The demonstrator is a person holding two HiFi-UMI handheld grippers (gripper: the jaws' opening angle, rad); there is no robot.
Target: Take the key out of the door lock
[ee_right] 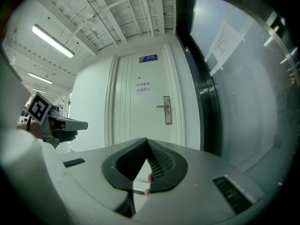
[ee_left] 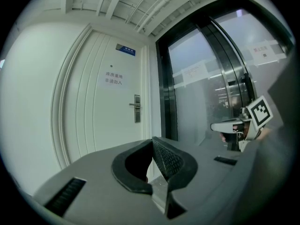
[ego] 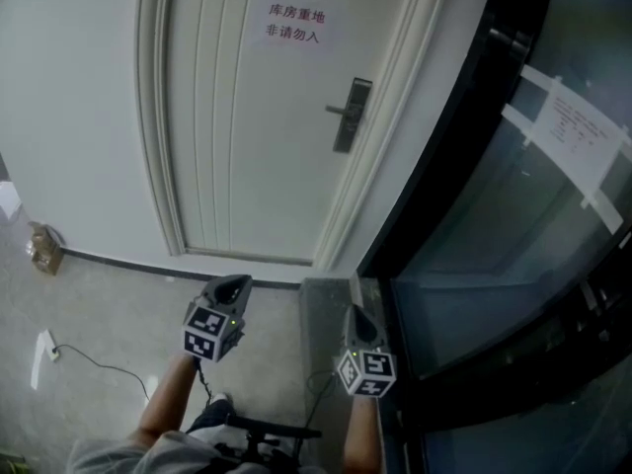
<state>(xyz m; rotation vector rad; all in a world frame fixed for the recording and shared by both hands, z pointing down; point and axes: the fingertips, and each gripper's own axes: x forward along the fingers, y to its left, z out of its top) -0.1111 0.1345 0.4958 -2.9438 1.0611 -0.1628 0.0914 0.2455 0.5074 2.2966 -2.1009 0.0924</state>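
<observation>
A white door stands ahead with a dark lock plate and lever handle on its right side, also in the left gripper view and the right gripper view. No key can be made out at this distance. My left gripper and right gripper are held low, well short of the door, both pointing at it. Each has its jaws shut tip to tip with nothing between them.
A paper sign is taped on the door. A dark-framed glass wall with taped papers runs along the right. A small cardboard box and a white cable lie on the floor at left.
</observation>
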